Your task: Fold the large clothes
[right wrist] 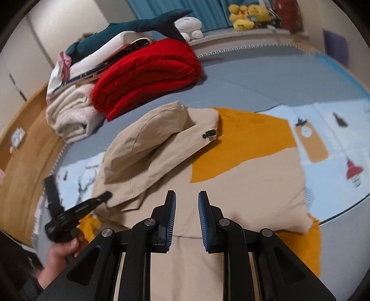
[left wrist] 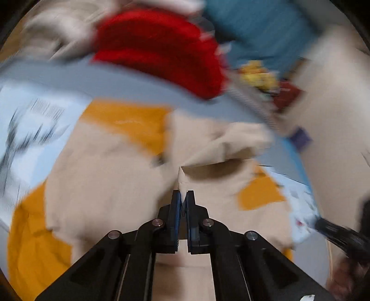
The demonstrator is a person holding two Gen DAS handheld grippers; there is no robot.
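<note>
Nearest the lens in the left wrist view: left gripper, two black fingers with blue ribbed pads, clenched on a thin peak of beige cloth that stands up between the pads. This belongs to one beige garment, a jacket by its look, smooth woven fabric with stitched seams, lying partly folded on the bed; one bulky rounded fold lies over its upper half, with one small black toggle near the fold's edge. Left view heavily blurred; fine detail there unreadable. Right gripper: same build, two fingers, blue ribbed pads standing apart, nothing between them, hovering over the flat lower part of the garment. One hand visible at lower left of the right wrist view, wrapped round the black handle of the left gripper. Beneath the garment: one mustard-orange cloth, flat, matte, irregular outline, on a pale blue printed sheet with small dark figures and one red lamp motif. Grey mattress cover beyond. At the far side, one red quilt, plush, rolled in thick layers; one cream blanket, folded, soft ribbed texture; one teal plush shark atop a white stack. Yellow plush toys on the far ledge; count unclear.
</note>
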